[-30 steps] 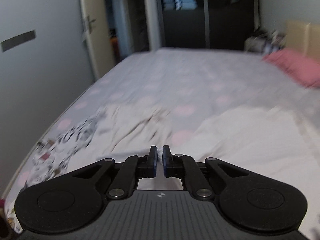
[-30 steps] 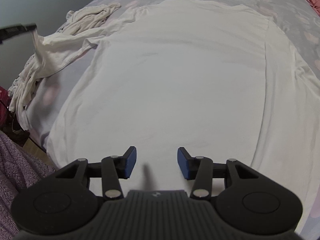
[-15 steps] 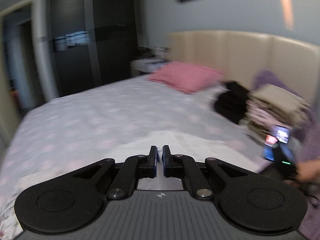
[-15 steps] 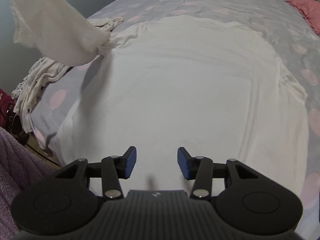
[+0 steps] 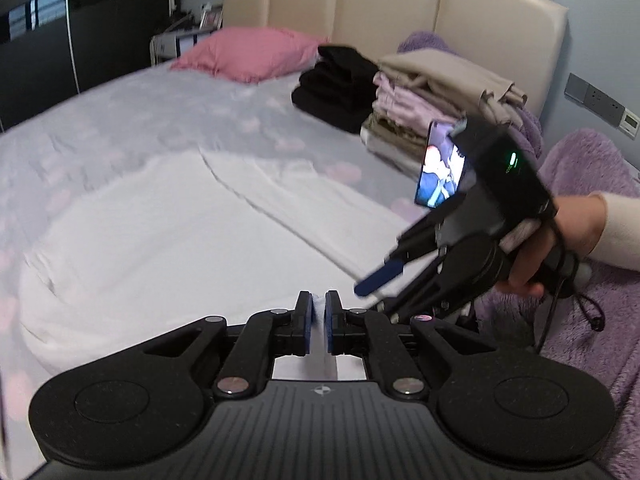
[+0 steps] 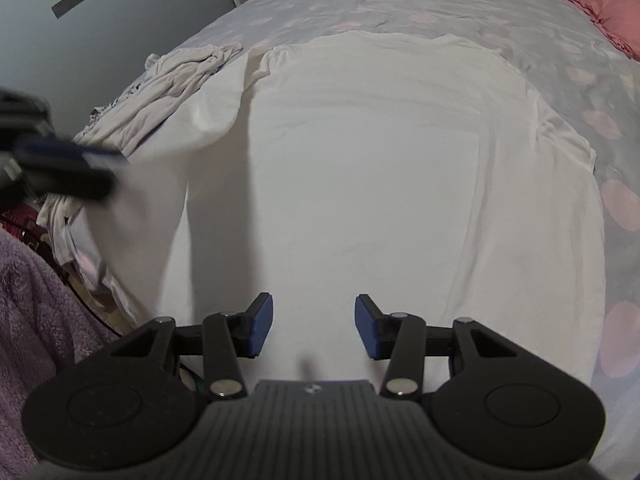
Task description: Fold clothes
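White cotton T-shirt (image 6: 360, 184): spread flat on dotted grey bedsheet (image 6: 400, 4).
Left gripper (image 5: 319, 306): pinching white fabric, probably its sleeve.
Right gripper (image 6: 314, 322): wide apart, holding nothing.

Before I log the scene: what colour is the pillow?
Pink pillow, clearest in the left wrist view.

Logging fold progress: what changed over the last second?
The left gripper, shut on the white shirt, carried its left edge up and inward over the body. The right gripper stayed open above the hem; the crumpled clothes stayed put.
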`<act>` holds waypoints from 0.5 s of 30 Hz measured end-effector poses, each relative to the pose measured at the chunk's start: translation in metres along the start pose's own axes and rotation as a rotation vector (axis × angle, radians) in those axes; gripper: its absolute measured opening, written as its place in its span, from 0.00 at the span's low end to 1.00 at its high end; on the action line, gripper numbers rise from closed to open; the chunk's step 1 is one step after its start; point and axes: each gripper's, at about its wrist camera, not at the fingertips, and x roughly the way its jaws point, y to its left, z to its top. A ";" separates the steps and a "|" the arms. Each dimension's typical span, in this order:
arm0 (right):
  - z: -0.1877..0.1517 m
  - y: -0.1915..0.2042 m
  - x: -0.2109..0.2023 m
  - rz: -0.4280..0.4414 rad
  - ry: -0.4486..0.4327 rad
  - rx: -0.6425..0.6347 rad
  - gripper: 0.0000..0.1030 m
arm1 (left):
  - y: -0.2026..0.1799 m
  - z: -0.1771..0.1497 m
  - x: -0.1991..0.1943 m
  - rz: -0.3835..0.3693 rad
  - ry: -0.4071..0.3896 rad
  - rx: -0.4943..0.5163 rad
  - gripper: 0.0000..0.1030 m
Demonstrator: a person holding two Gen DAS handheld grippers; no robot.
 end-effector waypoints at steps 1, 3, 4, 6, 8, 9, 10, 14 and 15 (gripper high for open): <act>0.000 -0.001 0.001 -0.002 0.001 0.003 0.48 | 0.001 -0.004 0.000 -0.004 0.007 -0.003 0.07; 0.002 -0.004 0.003 -0.001 -0.001 0.015 0.48 | 0.002 -0.012 0.001 -0.013 0.022 -0.008 0.19; 0.002 -0.005 0.003 0.000 -0.005 0.019 0.48 | 0.003 -0.017 0.001 -0.017 0.029 -0.010 0.22; 0.005 -0.005 0.004 0.008 -0.015 0.028 0.48 | 0.005 -0.025 0.001 -0.022 0.044 -0.015 0.30; 0.008 -0.005 0.005 0.022 -0.023 0.037 0.48 | 0.011 -0.031 -0.001 -0.006 0.059 -0.021 0.32; 0.010 -0.005 0.006 0.032 -0.024 0.042 0.48 | 0.016 -0.034 -0.003 0.011 0.066 -0.030 0.34; 0.011 -0.005 0.007 0.039 -0.024 0.044 0.48 | 0.022 -0.037 -0.005 0.030 0.072 -0.043 0.35; 0.019 -0.005 0.021 0.018 -0.003 0.036 0.48 | 0.049 -0.050 -0.005 0.090 0.096 -0.117 0.36; 0.021 -0.007 0.026 0.007 0.006 0.038 0.48 | 0.053 -0.053 -0.003 0.099 0.103 -0.137 0.37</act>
